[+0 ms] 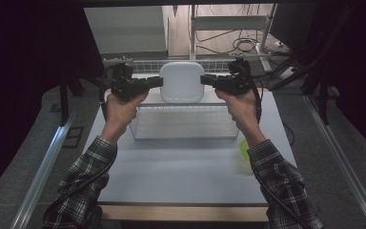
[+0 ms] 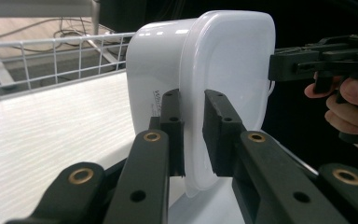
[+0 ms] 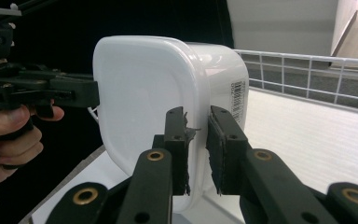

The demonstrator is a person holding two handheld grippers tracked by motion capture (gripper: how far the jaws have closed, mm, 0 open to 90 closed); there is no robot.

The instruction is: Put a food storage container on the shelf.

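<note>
You hold a white plastic tub (image 1: 181, 81) by both side rims, above a wire basket (image 1: 183, 123) on the table (image 1: 181, 167).

High view: keep both hands level. Left gripper view: the left gripper (image 2: 193, 135) is clamped on the thin, glossy rim; squeeze evenly, as it flexes. Right gripper view: the right gripper (image 3: 197, 149) pinches the opposite rim beside the barcode label (image 3: 238, 102); corners are rounded, walls smooth.

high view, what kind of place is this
Probably a lab recording station, not a home: a bare pale grey table ringed by dark curtains, loose cables on the floor, and a metal frame stand behind.
</note>
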